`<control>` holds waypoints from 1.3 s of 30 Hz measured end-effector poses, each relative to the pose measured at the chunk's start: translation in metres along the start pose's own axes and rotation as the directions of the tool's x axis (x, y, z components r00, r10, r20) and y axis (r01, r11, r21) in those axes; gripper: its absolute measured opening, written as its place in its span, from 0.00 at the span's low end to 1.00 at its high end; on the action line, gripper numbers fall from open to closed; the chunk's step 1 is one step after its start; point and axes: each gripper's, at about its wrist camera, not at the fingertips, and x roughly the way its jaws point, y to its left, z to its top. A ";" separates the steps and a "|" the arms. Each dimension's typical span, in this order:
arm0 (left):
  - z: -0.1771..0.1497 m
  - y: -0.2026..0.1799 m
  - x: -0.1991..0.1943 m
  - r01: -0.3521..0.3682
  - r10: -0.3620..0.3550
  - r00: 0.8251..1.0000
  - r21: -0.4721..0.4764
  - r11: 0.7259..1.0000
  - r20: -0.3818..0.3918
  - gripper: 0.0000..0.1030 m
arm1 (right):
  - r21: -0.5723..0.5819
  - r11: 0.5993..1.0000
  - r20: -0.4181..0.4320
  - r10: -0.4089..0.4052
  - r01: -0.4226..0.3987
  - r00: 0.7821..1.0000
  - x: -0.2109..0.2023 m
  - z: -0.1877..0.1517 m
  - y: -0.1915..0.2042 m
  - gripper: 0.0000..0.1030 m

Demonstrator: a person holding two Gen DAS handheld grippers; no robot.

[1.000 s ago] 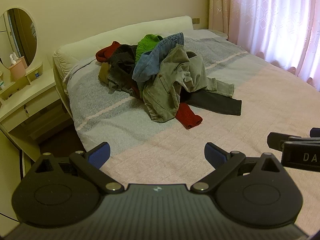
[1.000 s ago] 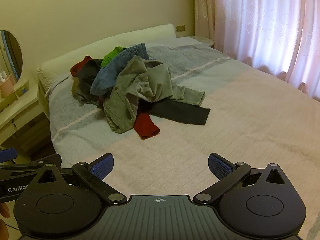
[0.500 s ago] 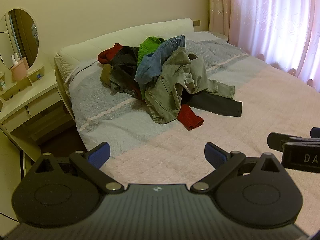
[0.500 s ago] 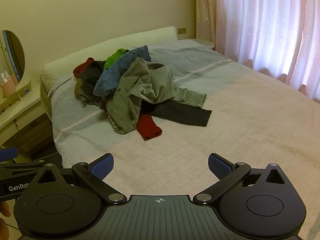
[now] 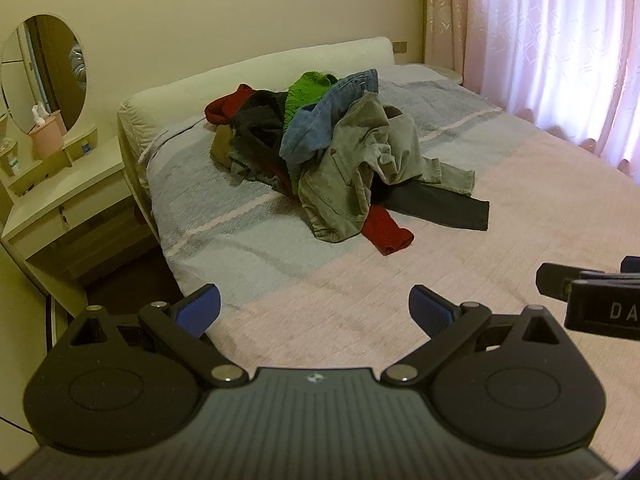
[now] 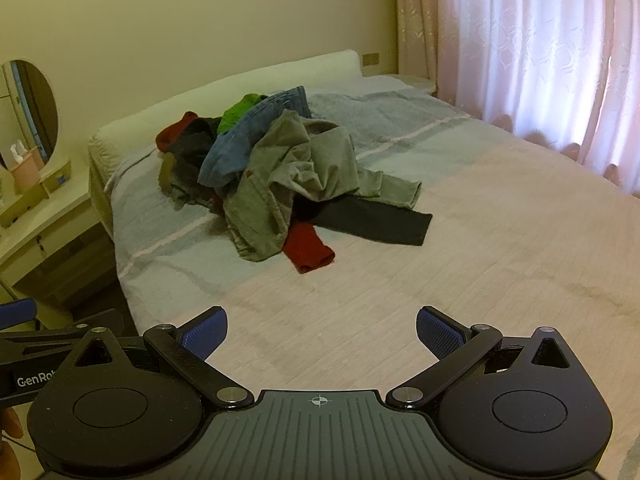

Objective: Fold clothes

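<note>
A pile of clothes [image 5: 336,152] lies on the bed's [image 5: 520,208] far half; it also shows in the right wrist view [image 6: 280,176]. On top are grey-green trousers [image 5: 360,160], blue jeans [image 5: 328,116] and a green knit [image 5: 308,88]. A red garment [image 5: 386,232] and a dark one [image 5: 444,204] stick out at the front. My left gripper [image 5: 314,308] is open and empty above the bed's near edge, well short of the pile. My right gripper [image 6: 322,330] is open and empty beside it, to the right.
A cream dressing table [image 5: 60,196] with a round mirror [image 5: 44,72] and a pink tissue box [image 5: 46,140] stands left of the bed. Pink curtains [image 5: 560,40] hang along the right. The white headboard [image 5: 260,72] is at the far end.
Both grippers have drifted slightly left and forward, so the pile sits a little further right in both views. Both stay open.
</note>
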 end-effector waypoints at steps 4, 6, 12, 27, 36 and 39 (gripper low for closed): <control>-0.004 0.005 -0.003 -0.008 0.008 1.000 -0.006 1.000 -0.002 0.97 | -0.014 1.000 0.002 0.012 -0.012 1.000 -0.001 -0.004 0.006 1.00; -0.006 0.007 -0.003 -0.012 0.012 1.000 -0.008 1.000 -0.004 0.97 | -0.013 1.000 -0.002 0.016 -0.016 1.000 0.000 -0.005 0.007 1.00; -0.007 0.009 0.001 -0.011 0.011 1.000 -0.003 1.000 -0.020 0.97 | 0.005 1.000 -0.016 0.012 -0.012 1.000 0.006 -0.005 0.007 1.00; 0.023 0.013 0.045 0.018 -0.016 0.999 0.042 0.999 -0.046 0.97 | 0.121 0.993 -0.019 0.019 -0.017 1.000 0.048 0.021 0.000 1.00; 0.060 0.016 0.099 0.057 -0.050 0.996 0.088 0.995 -0.072 0.97 | 0.291 0.954 -0.019 0.089 -0.080 0.996 0.094 0.055 -0.016 1.00; 0.071 0.020 0.123 0.068 -0.058 0.993 0.098 0.993 -0.099 0.97 | 0.344 0.934 -0.018 0.112 -0.099 0.994 0.111 0.066 -0.020 1.00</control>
